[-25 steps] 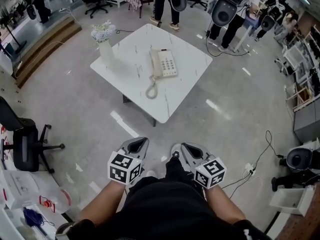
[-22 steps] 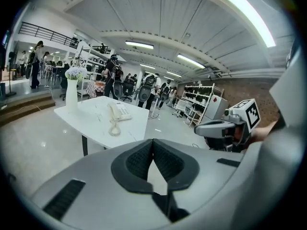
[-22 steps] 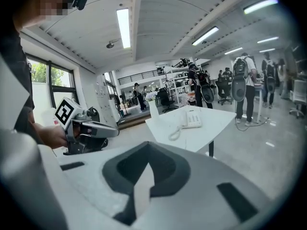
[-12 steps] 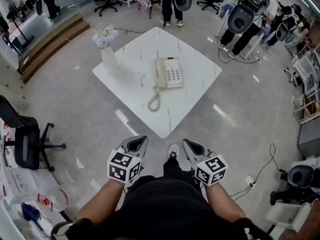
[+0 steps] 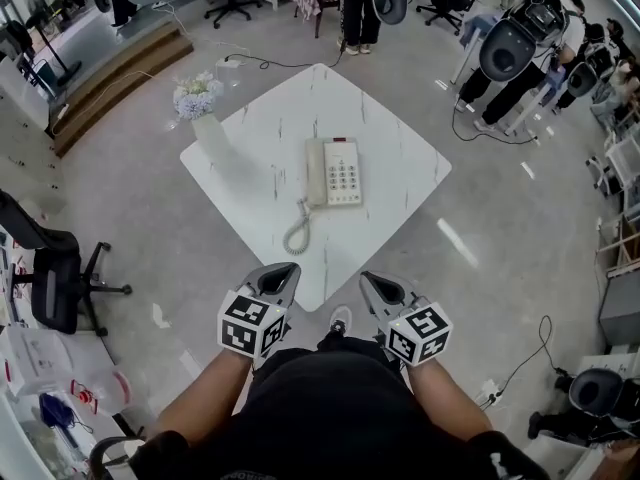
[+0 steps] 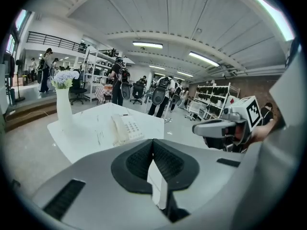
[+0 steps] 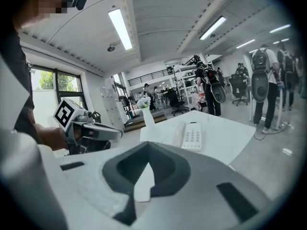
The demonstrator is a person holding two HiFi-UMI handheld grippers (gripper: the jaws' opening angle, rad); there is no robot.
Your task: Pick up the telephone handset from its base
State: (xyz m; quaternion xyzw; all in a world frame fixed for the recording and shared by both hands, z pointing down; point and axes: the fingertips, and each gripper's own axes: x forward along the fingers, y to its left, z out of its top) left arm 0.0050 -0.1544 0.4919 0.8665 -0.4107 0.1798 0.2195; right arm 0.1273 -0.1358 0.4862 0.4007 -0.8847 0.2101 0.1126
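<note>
The telephone handset rests in its cradle on the left side of the base. It is ahead of both grippers and well apart from them, so nothing is lifted yet. Its long axis runs away from the person, roughly in line with the way the jaws point. The coiled cord trails from its near end toward the tools.

The left gripper is slightly the nearer: the handset lies ahead of it and a little to its right. From the right gripper it lies ahead and further off to the left, beyond the keypad. The near corner of the white table falls between the two tools.

Both are held low in front of the body, side by side and tipped gently downward — each with its jaws pressed together on nothing. By my judgement, the jaws must spread before either can close across the handset's narrow width.
</note>
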